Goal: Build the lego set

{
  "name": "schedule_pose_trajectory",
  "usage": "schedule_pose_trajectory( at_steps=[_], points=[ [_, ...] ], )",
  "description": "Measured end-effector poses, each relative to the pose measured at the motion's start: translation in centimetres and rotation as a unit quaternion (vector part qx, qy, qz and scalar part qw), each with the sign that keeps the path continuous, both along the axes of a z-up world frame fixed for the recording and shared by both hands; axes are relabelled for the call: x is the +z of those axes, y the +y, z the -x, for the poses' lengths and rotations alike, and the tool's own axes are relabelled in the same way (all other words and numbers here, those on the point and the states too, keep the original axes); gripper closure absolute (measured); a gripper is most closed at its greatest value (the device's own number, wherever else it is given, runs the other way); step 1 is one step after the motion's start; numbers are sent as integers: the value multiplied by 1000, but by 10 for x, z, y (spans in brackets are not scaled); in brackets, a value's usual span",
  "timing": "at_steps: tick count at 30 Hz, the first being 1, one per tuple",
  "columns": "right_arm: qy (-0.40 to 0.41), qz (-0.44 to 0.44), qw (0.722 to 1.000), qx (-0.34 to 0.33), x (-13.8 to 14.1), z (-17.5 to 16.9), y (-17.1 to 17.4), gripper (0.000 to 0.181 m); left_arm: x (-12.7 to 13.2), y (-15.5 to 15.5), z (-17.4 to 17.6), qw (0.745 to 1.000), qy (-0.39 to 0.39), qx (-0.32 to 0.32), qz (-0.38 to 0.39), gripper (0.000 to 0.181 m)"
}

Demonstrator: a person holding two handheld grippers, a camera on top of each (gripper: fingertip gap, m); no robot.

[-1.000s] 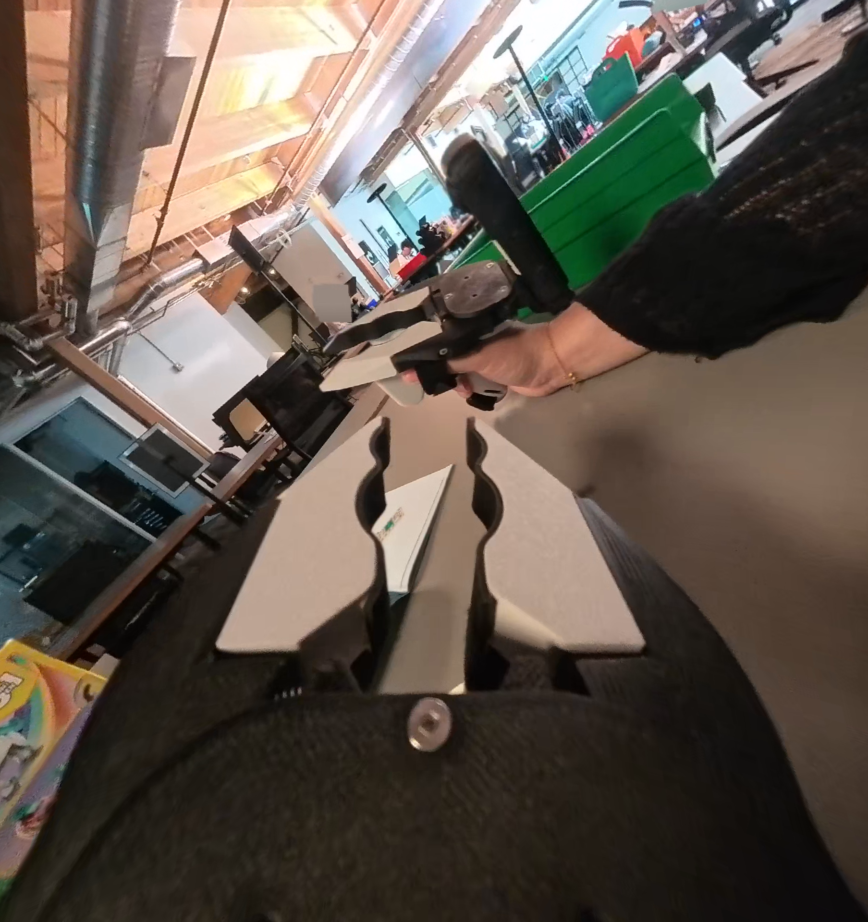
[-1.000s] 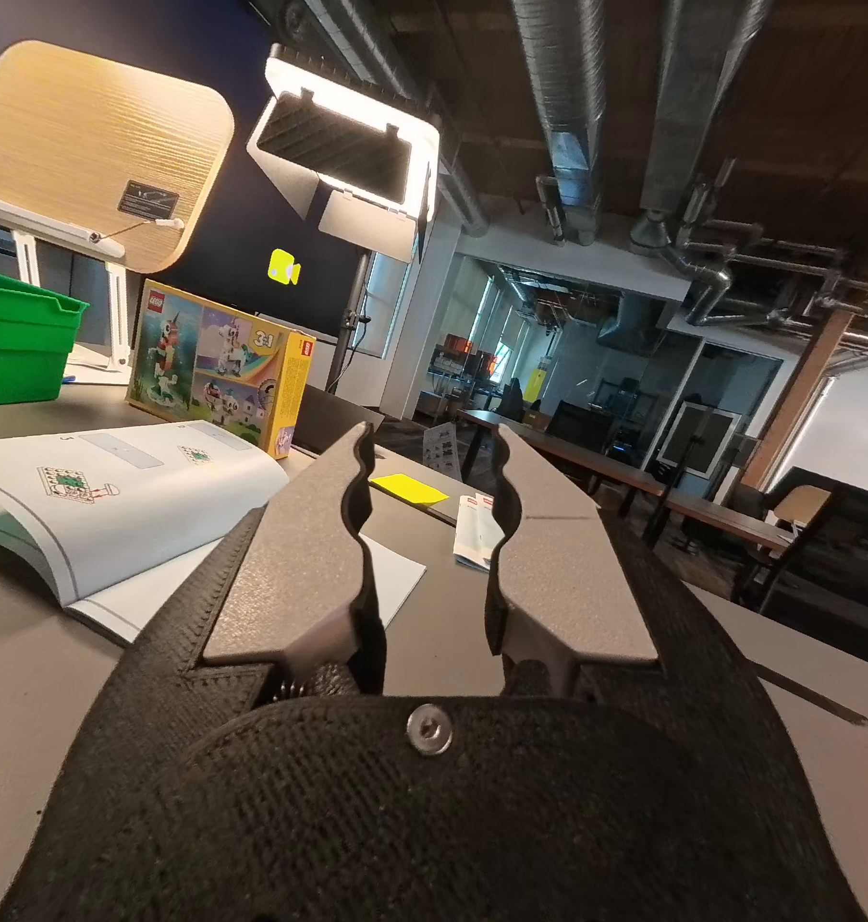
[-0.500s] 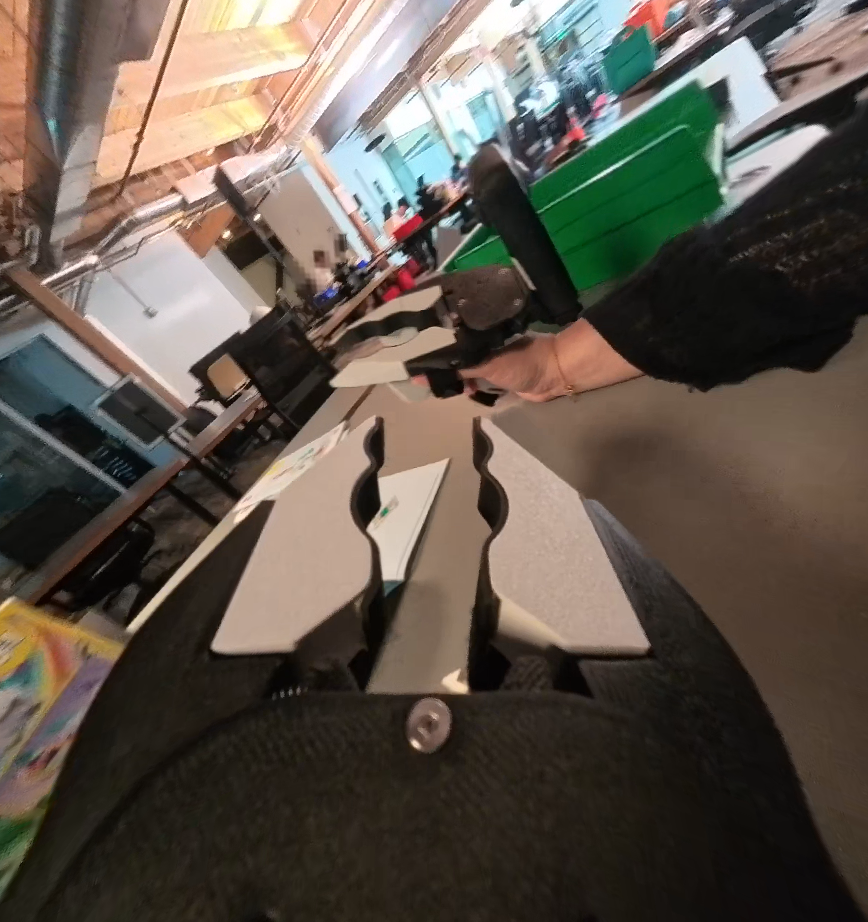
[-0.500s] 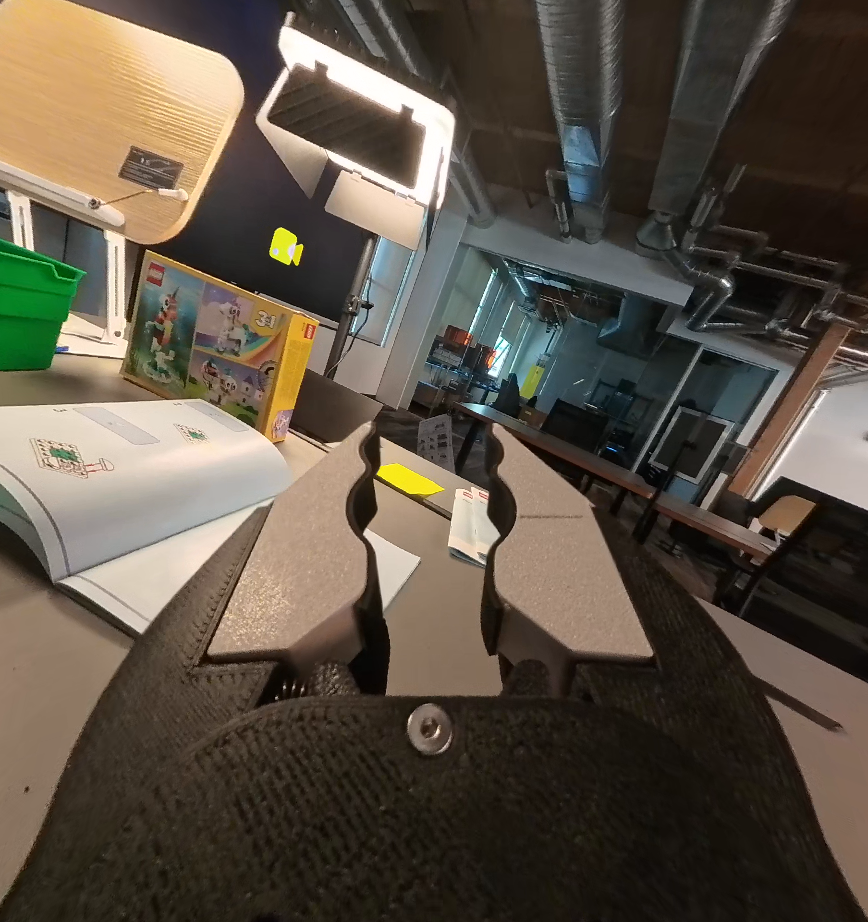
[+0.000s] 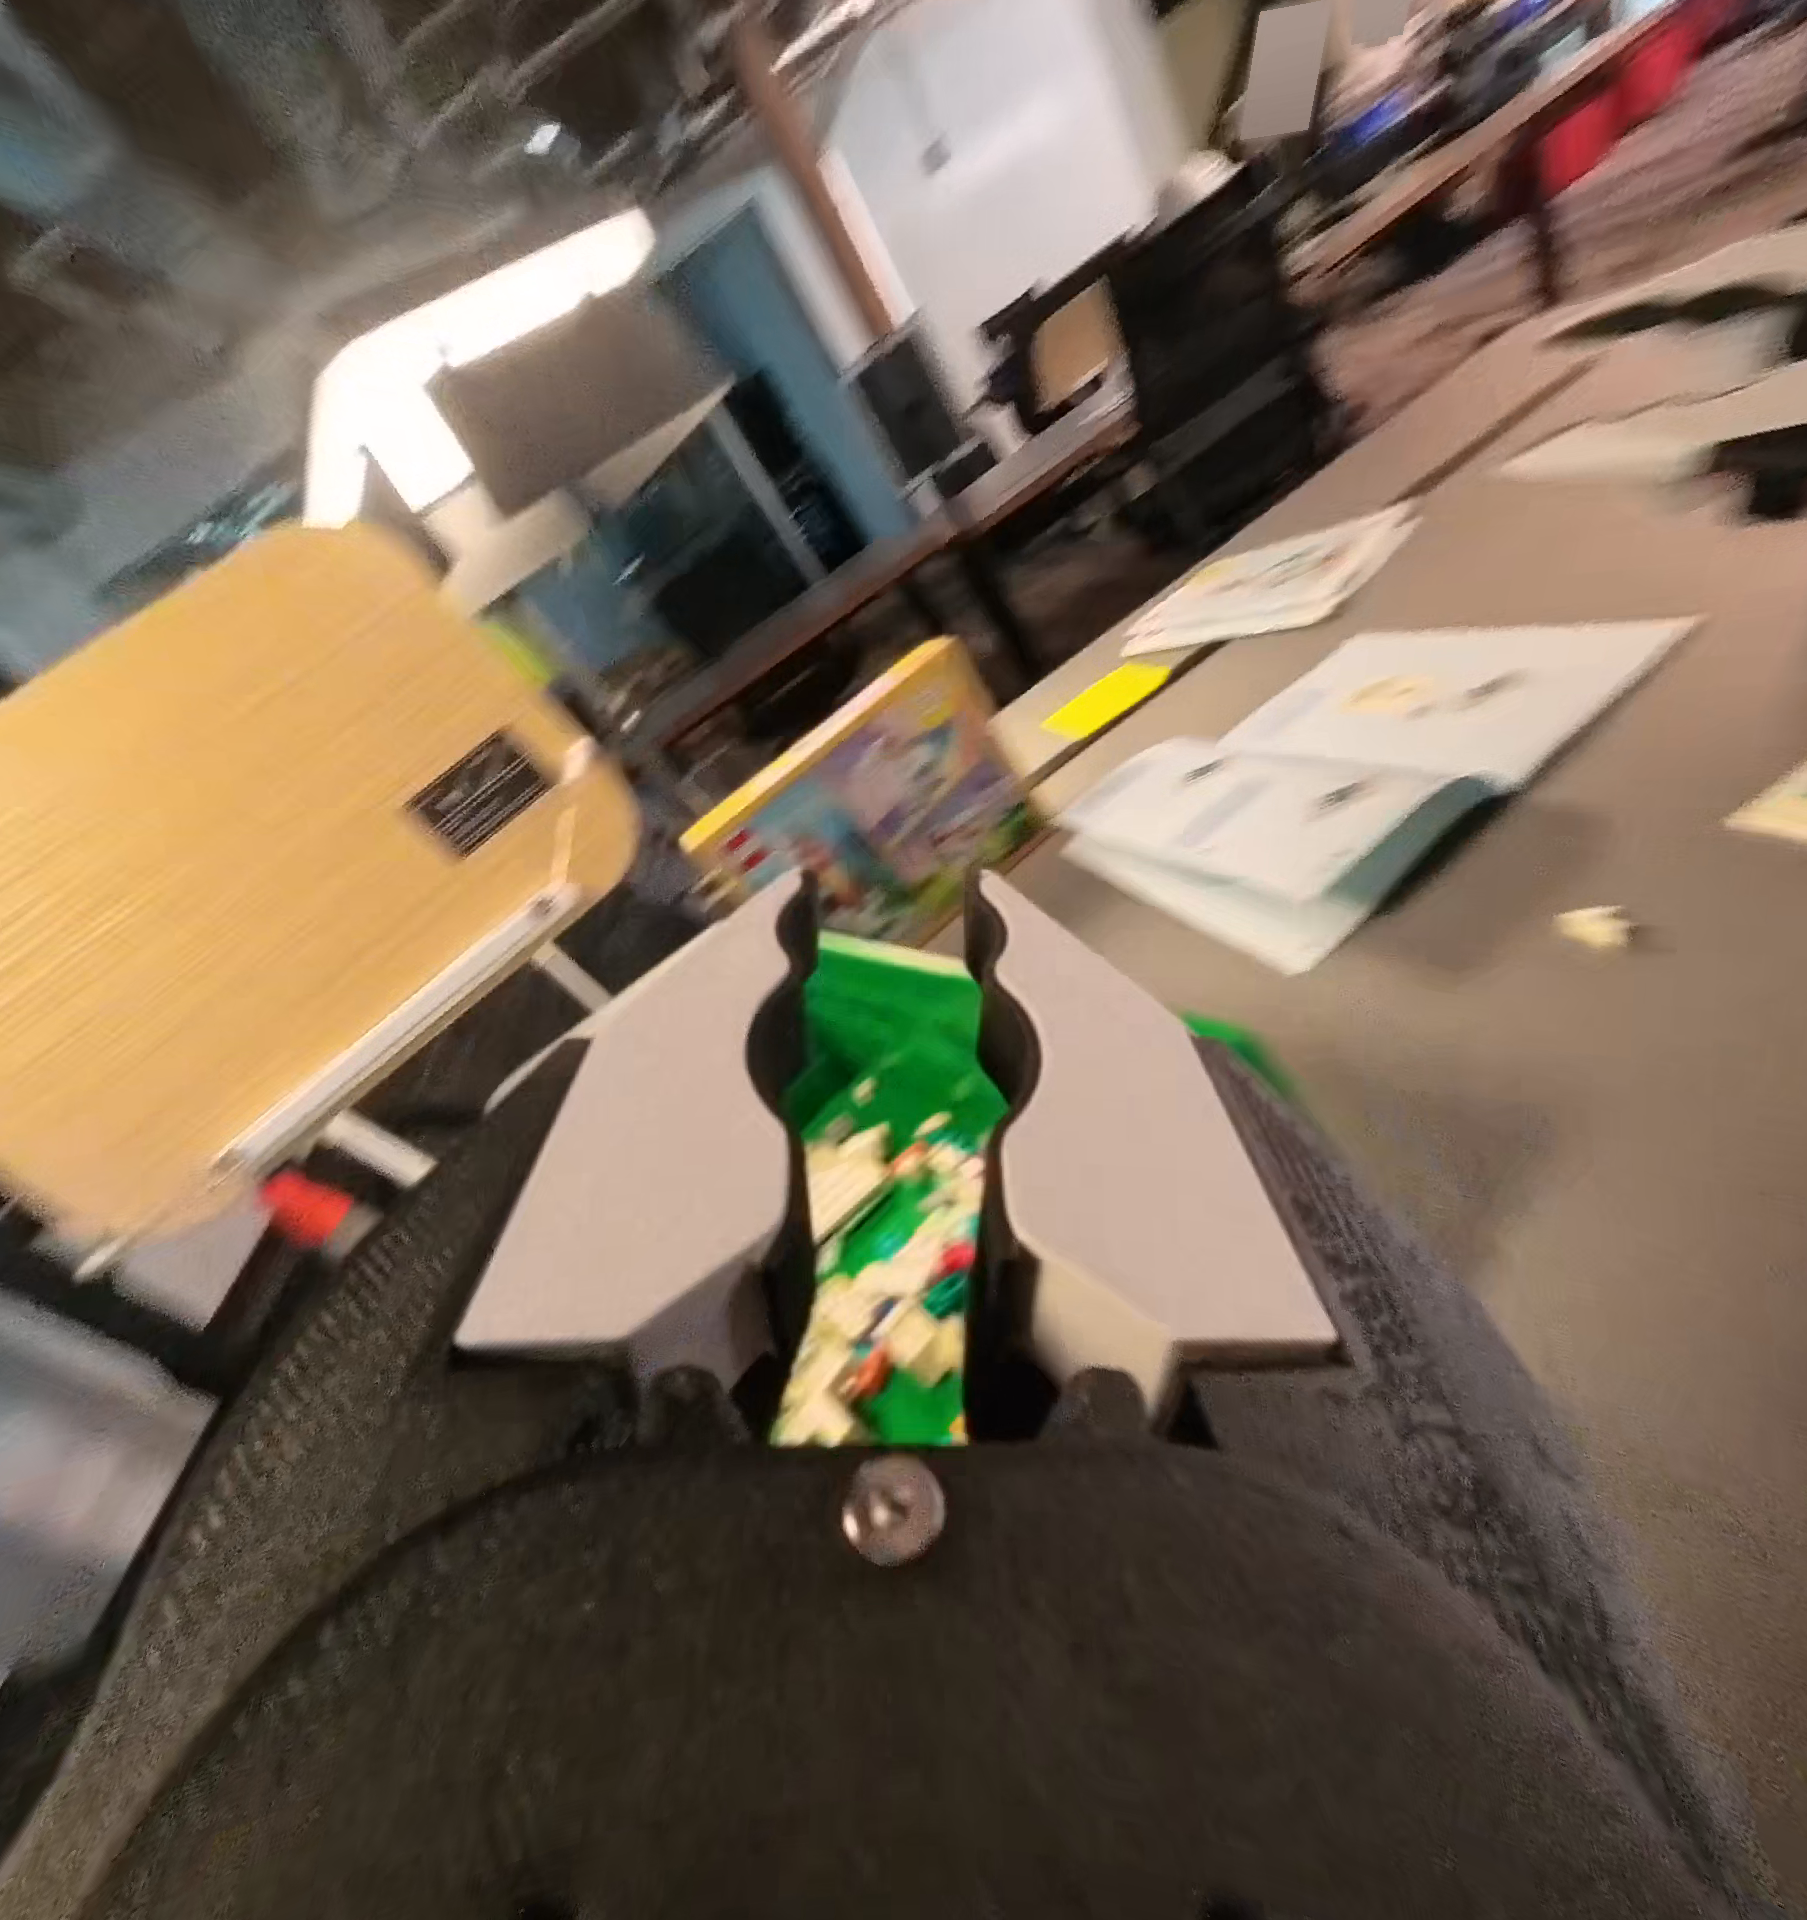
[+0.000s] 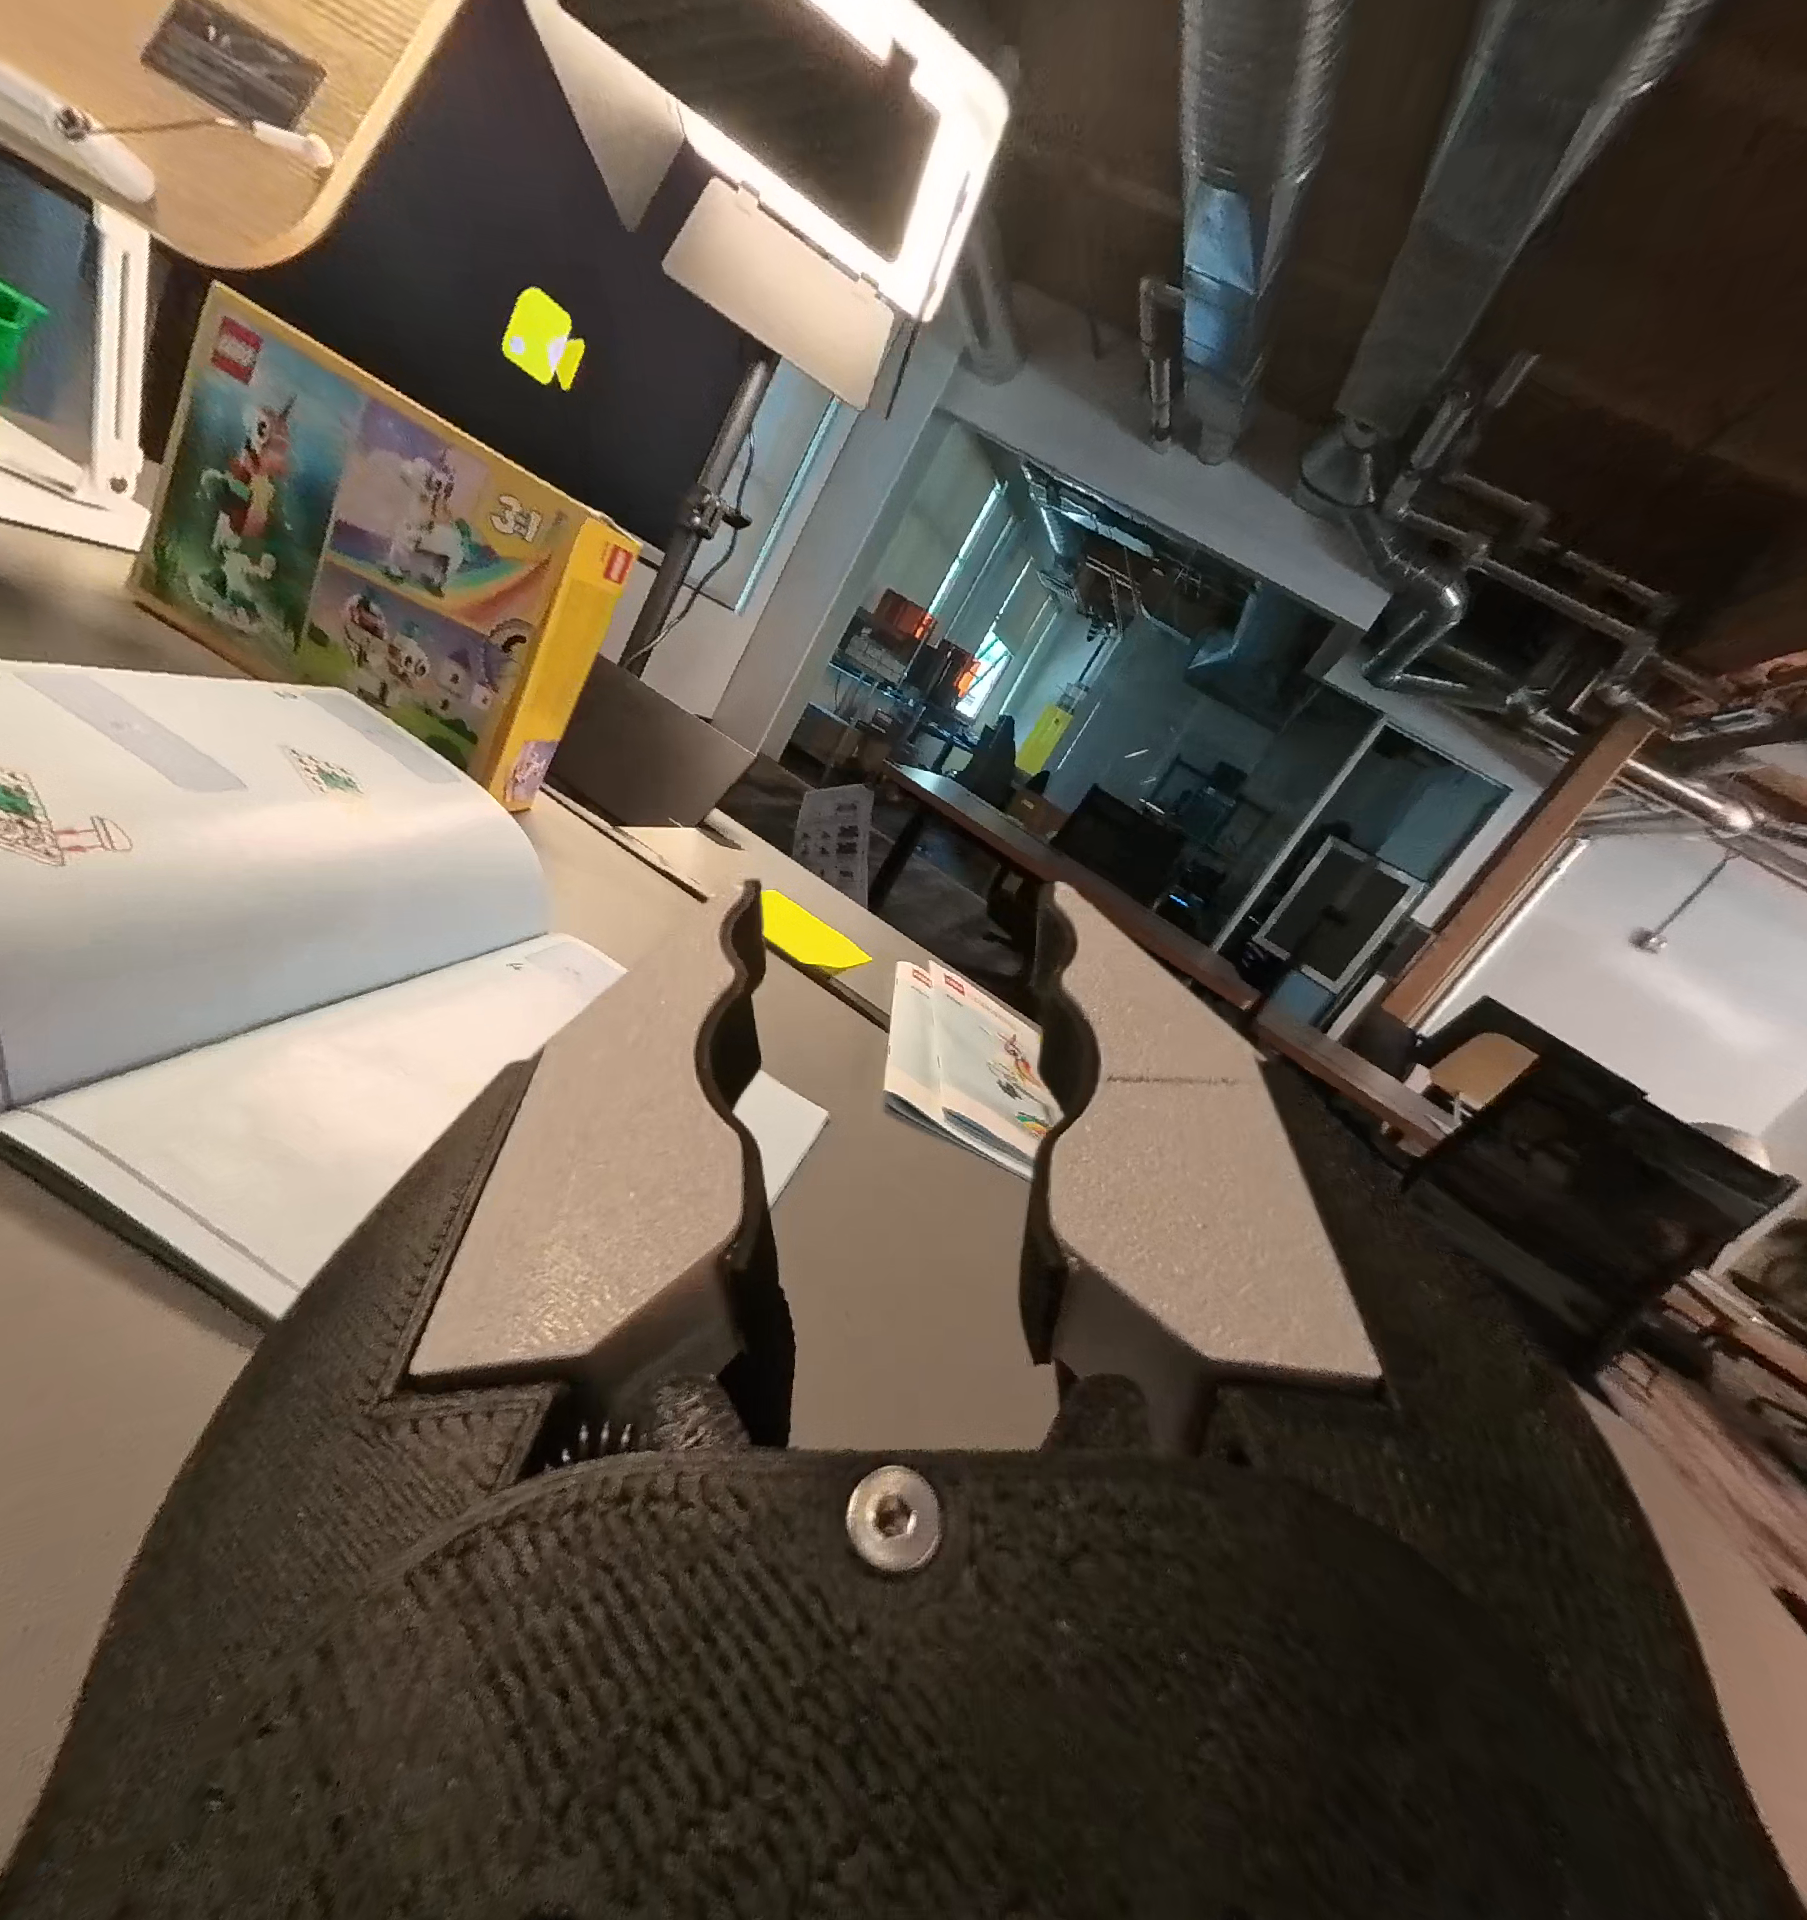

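My left gripper (image 5: 888, 904) is open and empty, held above a green bin (image 5: 894, 1023) of several loose lego pieces (image 5: 878, 1309) that show between its fingers. The left wrist view is blurred. The yellow lego box (image 5: 868, 790) stands past the bin; it also shows in the right wrist view (image 6: 369, 551). An open instruction booklet (image 5: 1366, 769) lies on the grey table (image 5: 1605, 1195); it also shows in the right wrist view (image 6: 203, 883). My right gripper (image 6: 899, 914) is open and empty, low over the table (image 6: 47, 1351).
A wooden book stand (image 5: 224, 810) stands left of the bin. A yellow note (image 6: 811, 930) and folded leaflets (image 6: 966, 1055) lie ahead of the right gripper. A lamp panel (image 6: 774, 135) hangs above. A small pale piece (image 5: 1595, 925) and a sheet with green print (image 5: 1803, 800) lie at right. The gap from one gripper's tips to the other's is roughly 40 cm.
My left gripper has swung fast to the left, from facing the other gripper and hand to over the green bin. My right gripper has opened wider and tilted.
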State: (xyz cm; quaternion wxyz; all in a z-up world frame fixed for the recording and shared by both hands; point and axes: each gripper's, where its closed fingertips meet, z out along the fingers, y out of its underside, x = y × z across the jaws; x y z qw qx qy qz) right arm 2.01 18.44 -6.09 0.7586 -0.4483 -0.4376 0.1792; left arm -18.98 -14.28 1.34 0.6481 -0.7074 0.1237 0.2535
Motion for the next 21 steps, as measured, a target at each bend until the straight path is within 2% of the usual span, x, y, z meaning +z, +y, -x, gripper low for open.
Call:
schedule_pose_trajectory(
  at_steps=[2,6,8,11,13,14,16,18,21],
  points=[
    [-10,-6,1000,-4,-2,2,-1,129,-3,0,35,998,-13,38,43,156],
    [-25,-10,999,-24,-5,3,4,129,-37,27,67,977,-33,4,210,155],
    [-25,-4,999,-37,-6,0,8,129,-64,43,83,952,-45,-8,304,156],
    [-22,4,998,-58,-7,-5,16,129,-107,64,95,896,-112,-41,428,158],
    [-25,5,997,-70,-8,-6,19,129,-134,71,107,860,-119,-48,493,162],
    [-28,4,997,-75,-8,-7,20,129,-145,74,111,847,-117,-52,516,163],
    [-34,2,996,-82,-10,-7,21,129,-159,83,120,837,-107,-47,534,163],
    [-40,1,996,-85,-11,-6,22,129,-164,95,125,841,-102,-46,529,163],
    [-47,-2,995,-86,-13,-5,22,129,-171,108,113,837,-138,-75,524,163]
  ],
)
